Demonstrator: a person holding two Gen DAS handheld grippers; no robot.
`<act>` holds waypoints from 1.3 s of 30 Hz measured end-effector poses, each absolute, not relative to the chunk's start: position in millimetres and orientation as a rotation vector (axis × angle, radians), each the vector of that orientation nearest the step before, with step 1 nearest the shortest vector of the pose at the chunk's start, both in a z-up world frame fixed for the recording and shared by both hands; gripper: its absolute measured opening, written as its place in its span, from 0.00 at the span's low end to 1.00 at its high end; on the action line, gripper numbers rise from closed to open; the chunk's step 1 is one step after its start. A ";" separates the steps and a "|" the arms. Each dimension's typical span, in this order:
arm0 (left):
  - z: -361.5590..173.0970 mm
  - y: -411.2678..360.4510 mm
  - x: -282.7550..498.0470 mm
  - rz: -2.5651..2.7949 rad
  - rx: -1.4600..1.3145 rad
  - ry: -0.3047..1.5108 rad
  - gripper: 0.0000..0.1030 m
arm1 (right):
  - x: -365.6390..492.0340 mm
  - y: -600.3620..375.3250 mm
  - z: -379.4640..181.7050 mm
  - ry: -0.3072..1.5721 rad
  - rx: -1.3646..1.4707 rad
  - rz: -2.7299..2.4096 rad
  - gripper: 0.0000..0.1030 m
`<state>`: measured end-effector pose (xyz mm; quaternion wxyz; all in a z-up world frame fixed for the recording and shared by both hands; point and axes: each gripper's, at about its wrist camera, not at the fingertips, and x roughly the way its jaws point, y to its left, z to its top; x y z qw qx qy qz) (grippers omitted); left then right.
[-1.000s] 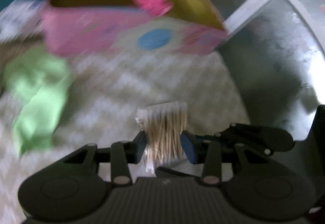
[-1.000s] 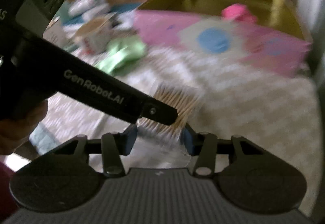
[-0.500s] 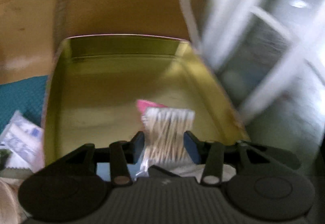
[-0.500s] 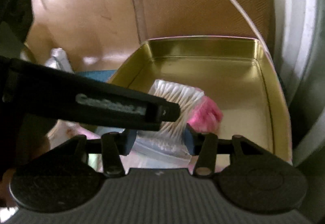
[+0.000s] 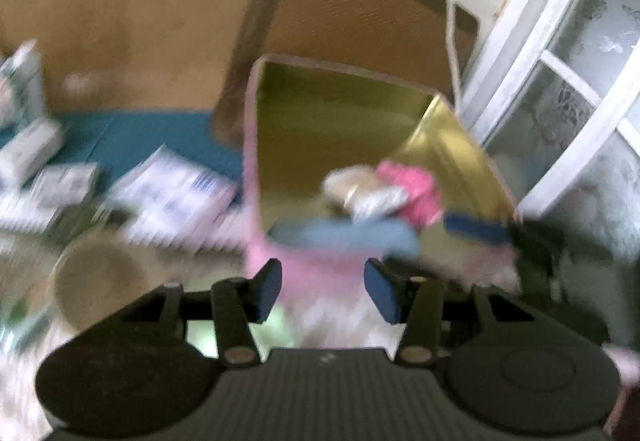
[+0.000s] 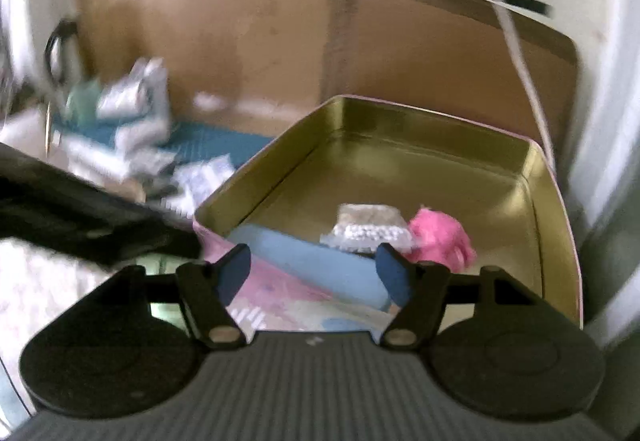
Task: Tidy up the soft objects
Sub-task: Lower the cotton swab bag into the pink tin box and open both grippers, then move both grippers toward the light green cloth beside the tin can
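Note:
A pink tin with a gold inside [image 6: 400, 161] stands open ahead; it also shows in the left wrist view [image 5: 340, 129]. The bag of cotton swabs [image 6: 368, 227] lies on the tin's floor beside a pink soft object [image 6: 440, 237]; both show blurred in the left wrist view, swabs [image 5: 364, 193] and pink object [image 5: 412, 189]. My left gripper [image 5: 324, 289] is open and empty, in front of the tin's near wall. My right gripper [image 6: 314, 273] is open and empty, just short of the tin's near rim.
Several white packets [image 6: 132, 113] lie on a teal mat [image 6: 224, 141] left of the tin. A round bowl [image 5: 96, 281] sits at the left. A brown chair back [image 6: 440, 53] stands behind the tin, a white-framed window [image 5: 560, 61] at the right.
Both grippers held the swab bag over the tin; now both have opened and drawn back. The bag lies in the tin beside the pink object.

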<state>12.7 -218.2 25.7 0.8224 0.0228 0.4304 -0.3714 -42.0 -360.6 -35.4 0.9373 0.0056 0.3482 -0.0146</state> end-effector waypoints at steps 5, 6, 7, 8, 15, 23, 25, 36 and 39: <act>11.1 -159.4 0.5 -0.724 0.038 0.997 0.46 | -11.8 -362.5 -50.9 0.900 -0.086 0.088 0.49; 10.3 -148.5 -4.1 -0.706 0.044 1.003 0.47 | -10.3 -363.7 -53.5 0.927 -0.114 0.096 0.49; 9.0 -139.2 -5.7 -0.689 0.044 1.005 0.47 | -9.0 -365.3 -53.2 0.942 -0.128 0.111 0.46; 7.3 -131.9 -6.9 -0.672 0.035 1.010 0.47 | -6.9 -365.9 -51.7 0.962 -0.146 0.123 0.42; 1.0 -94.2 -0.5 -0.595 -0.029 1.059 0.49 | -32.4 -354.9 -38.1 1.051 -0.194 0.180 0.34; -0.1 -65.2 -3.2 -0.582 -0.050 1.056 0.50 | -94.3 -328.0 -29.5 1.006 -0.277 0.147 0.35; -3.5 -61.8 -4.3 -0.590 -0.046 1.070 0.50 | -98.8 -320.3 -14.9 0.931 -0.254 0.140 0.35; -12.0 -30.0 0.5 -0.734 0.010 1.090 0.50 | -35.1 -214.6 -31.0 0.985 -0.232 0.265 0.35; -9.8 -17.2 12.7 -0.775 0.045 1.089 0.50 | -14.3 -187.2 -56.8 1.089 -0.477 0.262 0.34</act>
